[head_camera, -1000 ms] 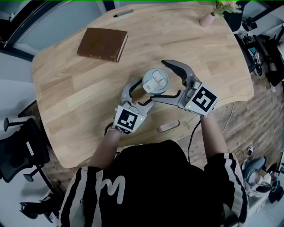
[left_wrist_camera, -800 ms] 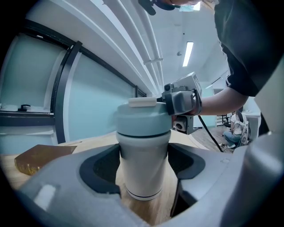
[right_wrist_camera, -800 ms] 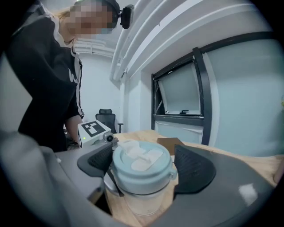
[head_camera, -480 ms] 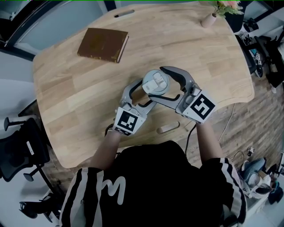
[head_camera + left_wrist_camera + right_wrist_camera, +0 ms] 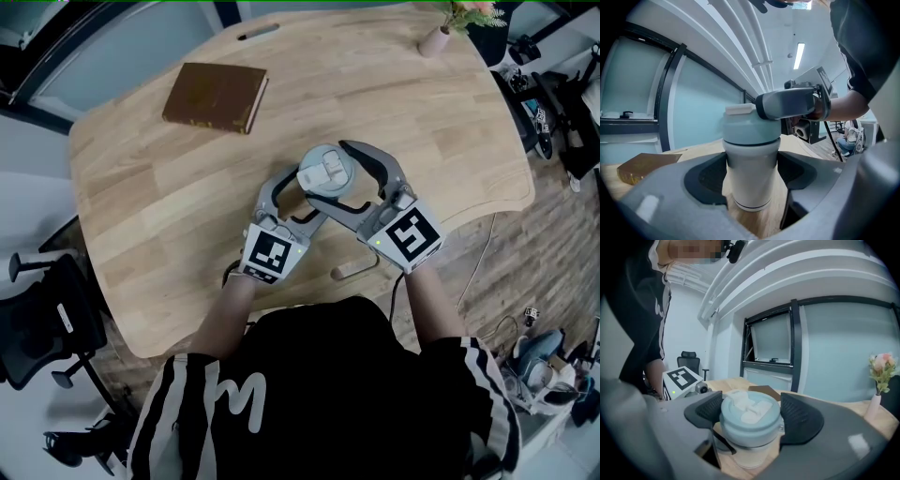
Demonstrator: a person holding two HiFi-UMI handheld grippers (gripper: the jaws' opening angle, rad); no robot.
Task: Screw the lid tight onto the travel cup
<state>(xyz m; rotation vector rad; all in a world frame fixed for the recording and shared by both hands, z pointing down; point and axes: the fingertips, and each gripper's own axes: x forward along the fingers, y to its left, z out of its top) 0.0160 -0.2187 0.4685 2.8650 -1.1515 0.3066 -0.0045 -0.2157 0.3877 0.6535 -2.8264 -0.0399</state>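
The travel cup stands upright on the wooden table, and the head view shows mainly its pale blue lid. My left gripper comes in from the lower left. In the left gripper view its pads press both sides of the white cup body. My right gripper reaches in from the lower right. Its jaws have just been closing with the lid between them, and both pads now sit against the lid's rim. One right finger shows across the lid in the left gripper view.
A brown book lies at the table's far left. A small pink vase with flowers stands at the far right corner. A small white piece lies near the front edge by my right hand. An office chair stands left of the table.
The right gripper has swung left toward the cup and its jaws have come in from wide open onto the lid. The left gripper and the cup have stayed put.
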